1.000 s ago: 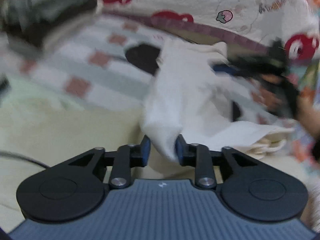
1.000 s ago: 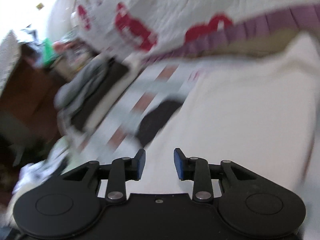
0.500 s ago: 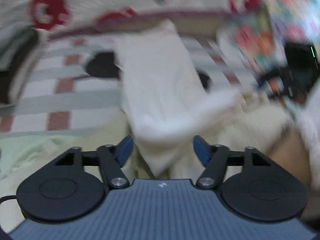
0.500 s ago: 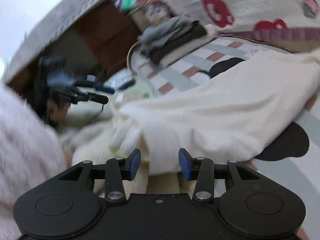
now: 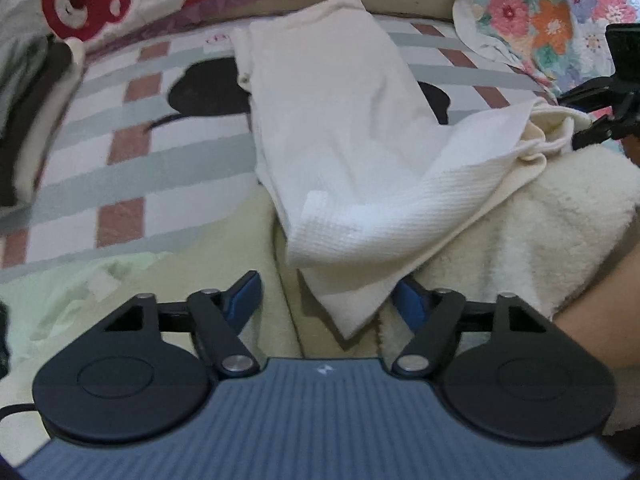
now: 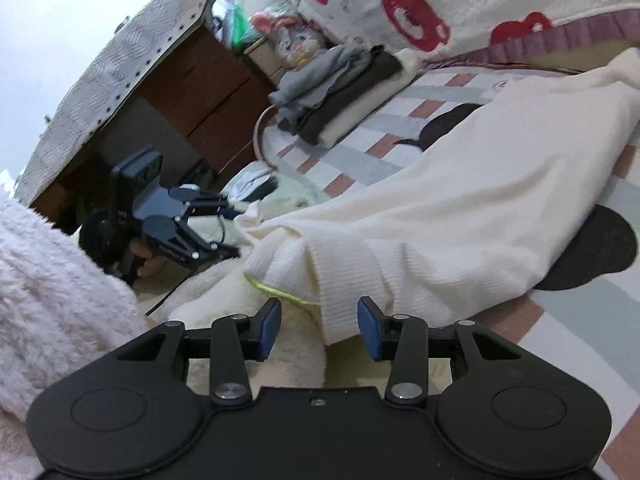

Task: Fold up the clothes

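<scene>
Cream waffle-knit garment (image 5: 344, 152) lies half-folded on the checked bed cover (image 5: 120, 160); left hand-held gripper (image 5: 326, 304) and right hand-held gripper (image 6: 318, 328) both gape apart, gripping nothing; folded stack of grey and brown clothes (image 6: 336, 92) waits done; more folds likely remain.

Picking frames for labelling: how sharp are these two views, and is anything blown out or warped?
Left wrist: white garment fairly sharp at the centre, edges smeared, checked bedspread lines bowed by fisheye. Right wrist: folded clothes stack crisp, upper-left wall overexposed, dark vignette in the corners.

Cream-white ribbed garment (image 5: 344, 128) lies on a grey, white and brick-red checked bedsheet (image 5: 120, 152); the quilt (image 6: 420, 4) is white with red bears.
</scene>
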